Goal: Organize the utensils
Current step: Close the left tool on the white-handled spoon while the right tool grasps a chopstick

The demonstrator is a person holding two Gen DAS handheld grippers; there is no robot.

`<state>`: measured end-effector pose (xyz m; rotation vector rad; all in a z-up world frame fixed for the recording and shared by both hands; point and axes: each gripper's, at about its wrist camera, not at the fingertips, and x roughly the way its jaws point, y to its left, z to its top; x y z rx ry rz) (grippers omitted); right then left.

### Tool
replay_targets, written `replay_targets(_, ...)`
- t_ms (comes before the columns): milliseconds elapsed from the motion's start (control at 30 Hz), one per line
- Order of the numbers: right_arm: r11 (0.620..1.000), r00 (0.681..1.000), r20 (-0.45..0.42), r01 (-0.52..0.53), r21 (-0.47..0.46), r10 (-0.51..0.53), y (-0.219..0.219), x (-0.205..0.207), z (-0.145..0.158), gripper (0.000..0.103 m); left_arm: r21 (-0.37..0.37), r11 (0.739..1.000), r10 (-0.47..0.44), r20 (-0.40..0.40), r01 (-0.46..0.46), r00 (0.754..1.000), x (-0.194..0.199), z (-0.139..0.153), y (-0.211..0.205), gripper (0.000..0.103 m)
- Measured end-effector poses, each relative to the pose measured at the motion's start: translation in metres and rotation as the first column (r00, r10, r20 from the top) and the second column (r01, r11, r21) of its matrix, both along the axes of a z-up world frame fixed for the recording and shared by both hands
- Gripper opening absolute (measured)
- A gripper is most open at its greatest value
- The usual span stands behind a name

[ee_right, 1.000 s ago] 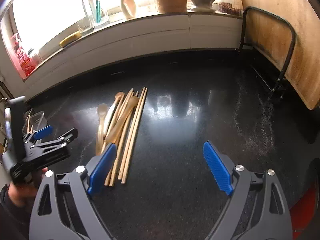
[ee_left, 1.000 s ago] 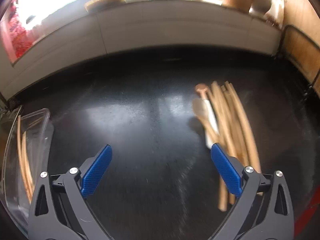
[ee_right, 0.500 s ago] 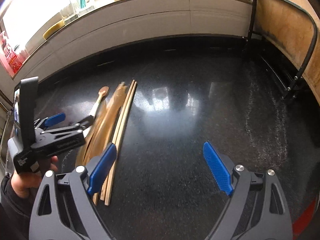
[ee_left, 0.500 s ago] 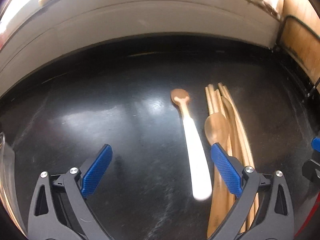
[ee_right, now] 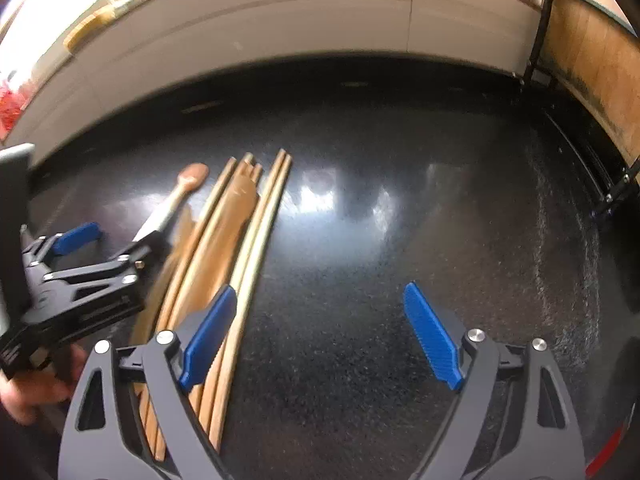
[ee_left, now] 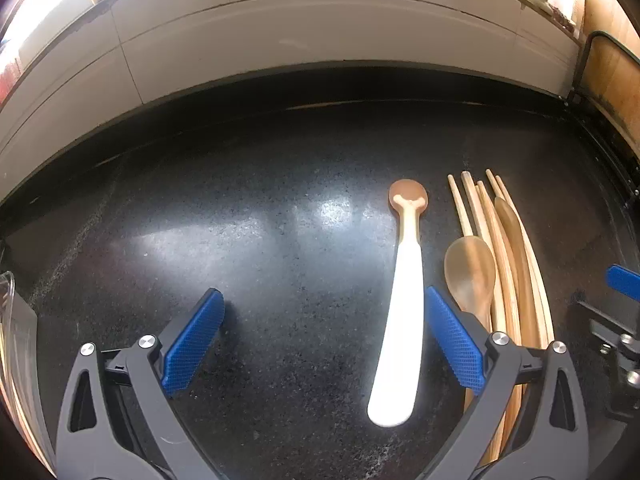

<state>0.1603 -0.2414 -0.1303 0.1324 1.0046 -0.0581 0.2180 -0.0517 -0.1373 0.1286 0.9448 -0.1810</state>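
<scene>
A white-handled spoon with a brown bowl lies on the black counter, between the fingers of my open left gripper and close to the right finger. Beside it lie a pale horn-coloured spoon and several wooden chopsticks. In the right wrist view my right gripper hangs over bare counter, its jaws wide and closing slightly with nothing between them. The chopsticks run under its left finger. The left gripper stands over the white spoon.
A clear plastic container shows at the far left edge. A white tiled wall closes off the back of the counter. A black wire rack and a wooden board stand at the right. A hand holds the left gripper.
Both grippers sank toward the utensils. The left one shifted right, so the container slid almost out of view and the white spoon now lies between its fingers. The right one moved left toward the chopsticks.
</scene>
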Motion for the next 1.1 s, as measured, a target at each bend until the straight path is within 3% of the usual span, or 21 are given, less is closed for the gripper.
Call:
replay_targets(533,0.999,1.0,-0.012,-0.011,-0.037,0.011,-0.009,0.011,-0.011,0.08,0.001,0.995,-0.103,0.007,0.103,0.995,0.002,0.001,-0.012,0.097)
replay_targets(767,0.998,1.0,-0.016,-0.006,-0.057,0.005,-0.006,0.022,-0.014,0.072,0.0,0.989,-0.149,0.015,0.149,0.989,0.007,0.002,-0.022,0.093)
replay_targets(833,0.999,1.0,-0.011,-0.006,-0.054,0.005,-0.009,0.022,-0.013,0.066,0.001,0.985,-0.174,0.02,0.174,0.984,0.009,0.002,-0.025,0.083)
replay_targets(900,0.999,1.0,-0.007,-0.003,-0.052,0.003,-0.011,0.02,-0.011,0.049,0.002,0.981,-0.195,0.025,0.195,0.98,0.008,0.004,-0.029,0.073)
replay_targets(967,0.999,1.0,-0.006,-0.006,-0.052,0.006,-0.014,0.019,-0.01,0.043,0.006,0.977,-0.212,0.025,0.212,0.977,0.007,0.006,-0.034,0.063)
replay_targets(1000,0.999,1.0,-0.006,-0.01,-0.05,0.009,-0.014,0.018,-0.01,0.036,0.009,0.976,-0.217,0.027,0.216,0.976,0.006,0.007,-0.035,0.052)
replay_targets(1033,0.999,1.0,-0.008,-0.016,-0.05,0.015,-0.013,0.017,-0.009,0.034,0.015,0.975,-0.222,0.03,0.221,0.975,0.005,0.007,-0.038,0.035)
replay_targets(1100,0.999,1.0,-0.012,-0.023,-0.042,0.023,-0.013,0.015,-0.008,0.01,0.035,0.975,-0.223,0.029,0.221,0.974,0.003,0.009,-0.044,0.013)
